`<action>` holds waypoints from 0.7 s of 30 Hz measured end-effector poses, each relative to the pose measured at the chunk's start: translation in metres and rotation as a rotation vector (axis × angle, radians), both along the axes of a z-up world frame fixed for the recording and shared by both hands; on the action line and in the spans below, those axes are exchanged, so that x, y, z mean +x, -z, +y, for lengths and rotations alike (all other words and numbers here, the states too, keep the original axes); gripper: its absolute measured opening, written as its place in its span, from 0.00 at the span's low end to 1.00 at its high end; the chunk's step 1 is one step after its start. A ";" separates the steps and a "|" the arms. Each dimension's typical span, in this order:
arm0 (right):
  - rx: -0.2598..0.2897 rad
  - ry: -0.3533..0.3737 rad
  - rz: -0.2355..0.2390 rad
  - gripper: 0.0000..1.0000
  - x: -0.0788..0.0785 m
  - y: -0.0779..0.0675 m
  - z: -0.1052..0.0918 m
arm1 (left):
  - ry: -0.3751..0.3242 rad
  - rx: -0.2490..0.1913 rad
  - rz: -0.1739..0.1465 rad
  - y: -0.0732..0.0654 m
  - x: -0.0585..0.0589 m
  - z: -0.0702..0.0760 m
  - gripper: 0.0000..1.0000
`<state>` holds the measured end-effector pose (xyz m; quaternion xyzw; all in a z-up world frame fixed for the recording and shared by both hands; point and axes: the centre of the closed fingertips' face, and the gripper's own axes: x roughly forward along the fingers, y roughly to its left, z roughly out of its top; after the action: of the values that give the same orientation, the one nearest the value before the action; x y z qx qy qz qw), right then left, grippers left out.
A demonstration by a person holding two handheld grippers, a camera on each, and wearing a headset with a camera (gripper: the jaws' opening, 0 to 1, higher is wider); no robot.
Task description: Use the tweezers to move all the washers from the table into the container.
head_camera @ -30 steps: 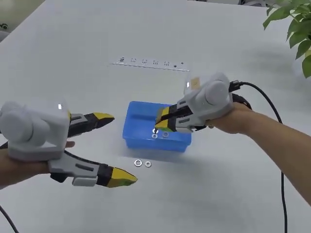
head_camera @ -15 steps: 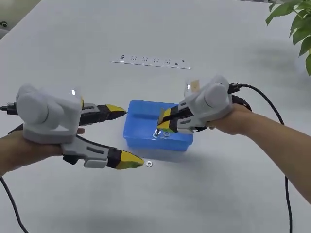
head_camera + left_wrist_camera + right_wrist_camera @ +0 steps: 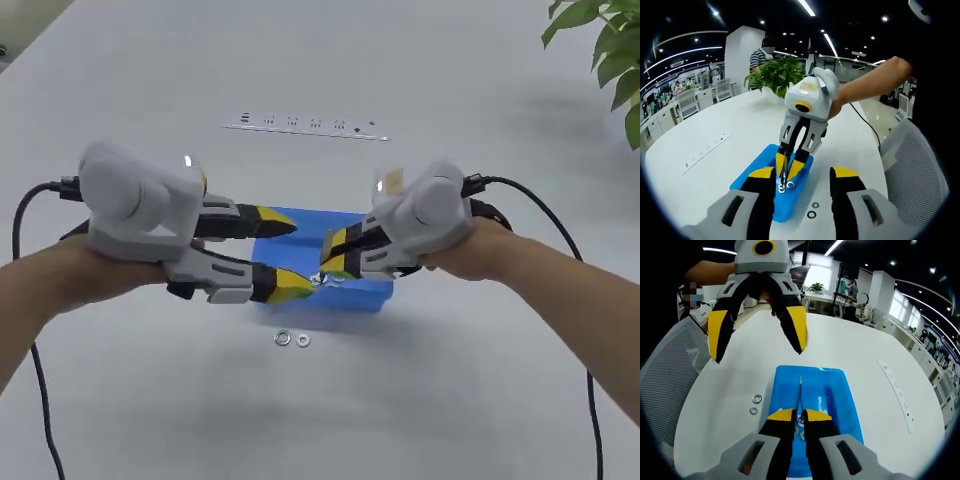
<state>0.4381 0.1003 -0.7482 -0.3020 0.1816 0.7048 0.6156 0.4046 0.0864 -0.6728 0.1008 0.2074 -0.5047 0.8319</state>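
Tweezers stick out from between the jaws of the right gripper, which are pressed together on the handle. The prongs read as one thin line, so they are closed or nearly so. In the right gripper view the point hangs over the floor of the blue container. In the left gripper view the same tweezers come down right at the washers lying inside the container (whether the point actually pinches one, I cannot tell).

Two other washers lie side by side on the white table, just beside the container's near wall; they show again in the right gripper view and the left one.

From the head view, the right gripper sits over the container's right part. The left gripper faces it from the other side, jaws spread wide and holding nothing, its lower yellow tip over the container's near edge. A power strip lies farther back on the table.
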 end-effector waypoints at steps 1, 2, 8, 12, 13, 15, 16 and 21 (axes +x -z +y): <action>-0.001 -0.001 -0.001 0.08 0.000 0.000 0.000 | 0.007 0.009 -0.011 0.001 0.002 -0.002 0.44; -0.002 -0.003 -0.003 0.08 0.000 0.000 0.000 | 0.011 0.014 -0.015 0.001 0.004 -0.003 0.42; -0.010 -0.020 -0.014 0.08 -0.001 0.000 -0.001 | 0.044 0.060 -0.033 0.010 0.013 -0.008 0.27; -0.016 -0.030 -0.021 0.08 -0.001 0.001 -0.001 | 0.053 0.073 -0.039 0.013 0.018 -0.011 0.27; -0.017 -0.032 -0.022 0.08 -0.001 0.001 -0.001 | 0.055 0.076 -0.042 0.014 0.019 -0.011 0.26; -0.018 -0.036 -0.025 0.08 -0.001 0.001 0.000 | 0.062 0.082 -0.045 0.014 0.021 -0.013 0.24; -0.019 -0.037 -0.026 0.08 -0.001 0.001 0.000 | 0.066 0.084 -0.049 0.014 0.022 -0.014 0.22; -0.021 -0.042 -0.032 0.08 -0.001 0.002 -0.001 | 0.077 0.093 -0.067 0.014 0.025 -0.015 0.16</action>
<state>0.4370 0.0996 -0.7497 -0.3234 0.1728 0.7106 0.6005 0.4297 0.0714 -0.6864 0.1639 0.1986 -0.5226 0.8128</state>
